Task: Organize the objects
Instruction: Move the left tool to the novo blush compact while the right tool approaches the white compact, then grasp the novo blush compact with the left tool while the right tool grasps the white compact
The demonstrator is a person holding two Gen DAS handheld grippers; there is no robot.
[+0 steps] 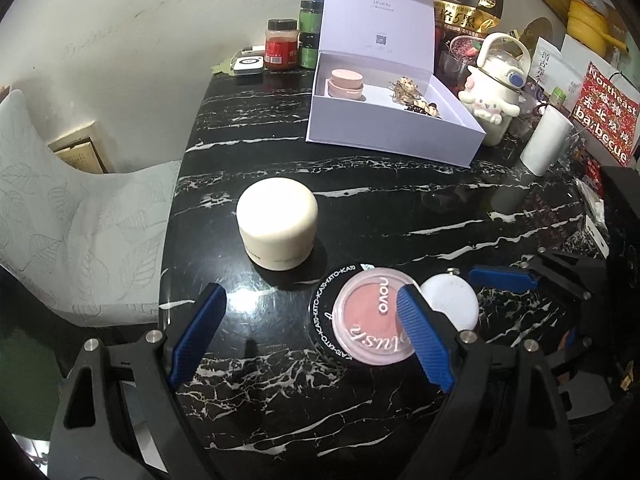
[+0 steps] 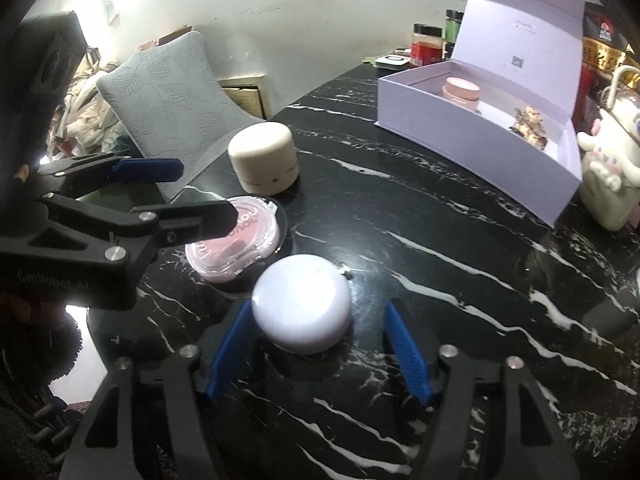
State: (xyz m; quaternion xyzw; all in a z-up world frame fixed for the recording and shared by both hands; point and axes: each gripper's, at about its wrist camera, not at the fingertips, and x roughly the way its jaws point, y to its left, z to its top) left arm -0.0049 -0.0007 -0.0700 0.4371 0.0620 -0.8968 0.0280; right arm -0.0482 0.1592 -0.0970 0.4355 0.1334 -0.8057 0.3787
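Note:
On the black marble table (image 1: 360, 208) a pink blush compact (image 1: 368, 320) lies on a black round case, beside a small white round jar (image 1: 452, 304). A cream jar (image 1: 277, 224) stands behind them. My left gripper (image 1: 308, 296) is open just above the table, with its right finger over the compact's edge and nothing between the pads. My right gripper (image 2: 317, 308) is open around the white round jar (image 2: 302, 304): the left pad is near its side and the right pad stands clear. An open lilac box (image 1: 392, 136) at the back holds a pink jar (image 1: 346, 82) and gold hair clips (image 1: 412, 92).
A grey leaf-patterned chair (image 1: 80, 232) stands past the table's left edge. To the right of the box are a white cartoon-dog bottle (image 1: 492, 100), a white cup (image 1: 546, 140) and a red sign. Spice jars (image 1: 282, 50) and a snack bag (image 1: 468, 8) line the back.

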